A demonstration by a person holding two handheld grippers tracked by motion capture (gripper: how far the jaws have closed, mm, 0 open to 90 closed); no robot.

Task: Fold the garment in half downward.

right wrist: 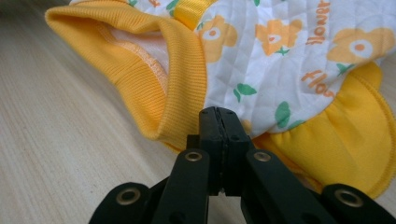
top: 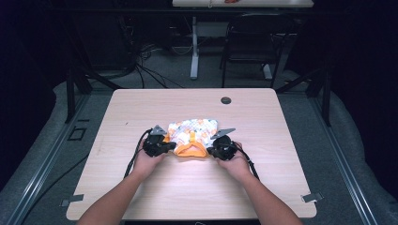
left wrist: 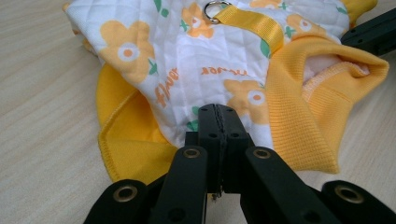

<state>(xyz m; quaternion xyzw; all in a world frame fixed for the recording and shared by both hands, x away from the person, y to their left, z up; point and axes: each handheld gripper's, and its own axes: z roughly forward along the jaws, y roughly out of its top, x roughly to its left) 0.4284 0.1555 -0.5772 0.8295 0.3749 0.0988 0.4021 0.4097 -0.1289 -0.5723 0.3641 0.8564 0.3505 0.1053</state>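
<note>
1. Pale wooden bench (top: 141, 108), dark room behind
2. Garment (top: 193, 133) lies flat mid-bench, unfolded
3. Left gripper (left wrist: 218, 122) and right gripper (right wrist: 218, 123): jaws pinching its near hem; folding seemingly still ahead

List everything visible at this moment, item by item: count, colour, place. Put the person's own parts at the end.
Quilted garment: one, white with orange flowers and green leaves, yellow ribbed trim, middle of the table between the two grippers.
Metal ring: one, silver, on a yellow strap sewn to the garment.
Table: one, light wood, with a dark round grommet near its far edge.
Chair: one, black, on the floor beyond the table.
Second table: one, pale, at the far back.
Cables: several, black, on the grey floor.
Left gripper: one, black, fingers shut at the garment's near edge.
Right gripper: one, black, fingers shut at the garment's near edge.
Forearms: two, entering from the bottom of the high view.
</note>
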